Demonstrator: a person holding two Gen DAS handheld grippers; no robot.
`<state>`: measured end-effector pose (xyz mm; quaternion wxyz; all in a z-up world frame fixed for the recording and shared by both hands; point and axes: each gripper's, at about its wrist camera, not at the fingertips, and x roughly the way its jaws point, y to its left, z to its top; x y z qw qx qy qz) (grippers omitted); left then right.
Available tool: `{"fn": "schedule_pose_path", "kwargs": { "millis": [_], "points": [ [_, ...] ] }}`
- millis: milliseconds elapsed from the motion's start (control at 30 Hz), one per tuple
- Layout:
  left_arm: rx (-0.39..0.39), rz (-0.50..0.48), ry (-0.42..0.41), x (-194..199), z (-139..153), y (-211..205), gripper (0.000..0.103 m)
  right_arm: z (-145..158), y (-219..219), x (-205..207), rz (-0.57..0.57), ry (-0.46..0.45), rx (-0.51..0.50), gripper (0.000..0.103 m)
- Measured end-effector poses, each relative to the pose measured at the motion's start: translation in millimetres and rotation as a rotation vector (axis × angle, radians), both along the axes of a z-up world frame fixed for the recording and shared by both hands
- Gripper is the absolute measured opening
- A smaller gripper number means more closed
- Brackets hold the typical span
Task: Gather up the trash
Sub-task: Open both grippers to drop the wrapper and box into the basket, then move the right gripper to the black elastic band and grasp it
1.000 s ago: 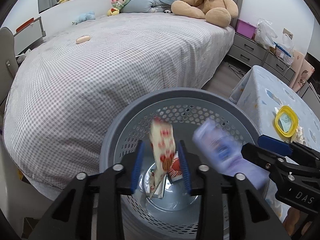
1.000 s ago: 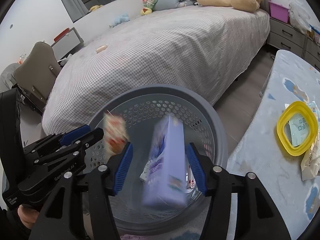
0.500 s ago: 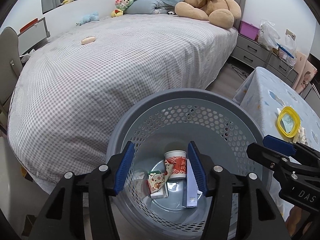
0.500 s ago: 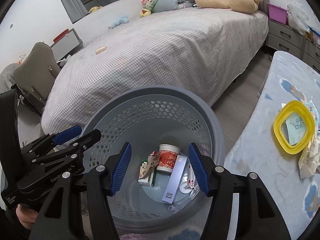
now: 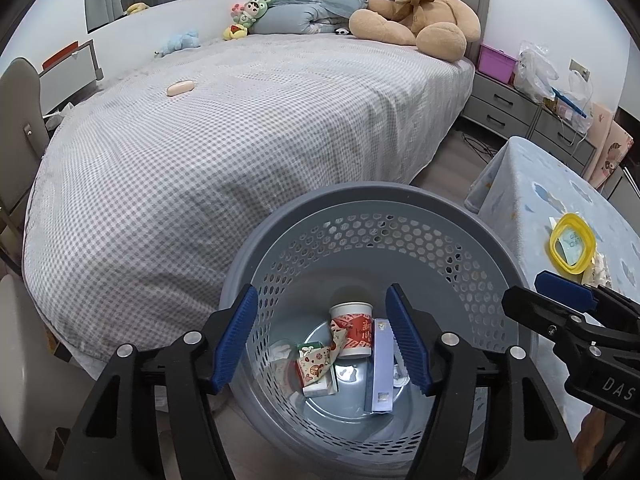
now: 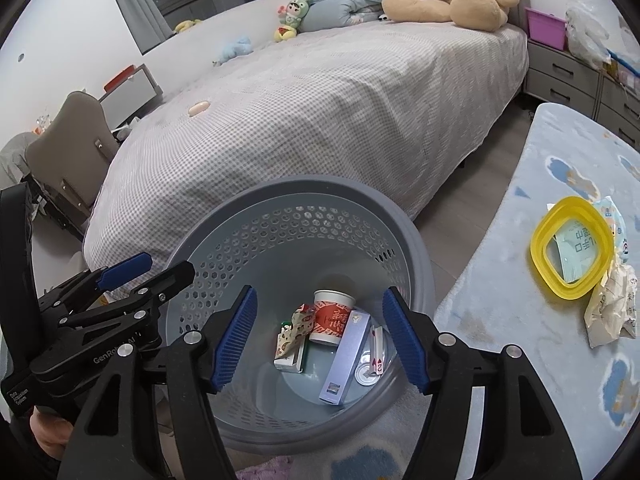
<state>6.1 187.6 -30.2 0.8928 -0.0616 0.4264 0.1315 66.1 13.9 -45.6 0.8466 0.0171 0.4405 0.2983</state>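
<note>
Left wrist view. Left gripper [image 5: 322, 338], bottom centre: blue-padded jaws have just been opening and stand apart, nothing between them. Below them, the round grey perforated plastic basket [image 5: 400, 204] fills the lower middle of the frame. On its floor: a red-and-white paper cup [image 5: 354, 332] on its side, a crumpled patterned snack wrapper [image 5: 316, 364] left of it, and a flat lilac carton [image 5: 382, 364] touching the cup's right side. Right gripper [image 5: 560, 300] enters at the right edge.

Right wrist view. Right gripper [image 6: 320, 334], bottom centre: jaws have just been opening, spread and empty, above the same basket. At right, on the pale blue patterned tablecloth [image 6: 560, 160], a yellow plastic ring-shaped lid [image 6: 538, 240] lies with a crumpled beige paper wrapper [image 6: 610, 308] touching its lower right.

Step in hand, as judged: release into the basket, done. Next move likely calls for swinging right to the tablecloth and closing on the beige wrapper.
</note>
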Motion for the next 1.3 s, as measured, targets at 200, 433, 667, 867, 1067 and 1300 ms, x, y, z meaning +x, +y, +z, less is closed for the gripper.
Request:
{"fn": "schedule_pose_path", "kwargs": {
  "millis": [200,433,667,867,1067,1300],
  "points": [
    [-0.001,-0.005,-0.003,-3,4,-3,0.067,2,-11,-4,-0.021,0.002,0.003,0.066],
    [0.002,-0.019,-0.011,-5,11,-12,0.069,8,-33,-9,-0.069,-0.002,0.017,0.068],
    [-0.011,-0.056,-0.029,-4,16,-25,0.069,20,-56,-15,-0.122,-0.027,0.023,0.072],
    [-0.028,-0.106,-0.035,-1,18,-42,0.069,31,-82,-27,-0.192,-0.049,0.019,0.073],
    [-0.032,-0.174,-0.037,7,23,-64,0.069,34,-120,-36,-0.292,-0.051,0.031,0.074],
    [-0.014,-0.245,-0.059,11,31,-96,0.069,25,-164,-48,-0.383,-0.038,0.036,0.074]
  ]
}}
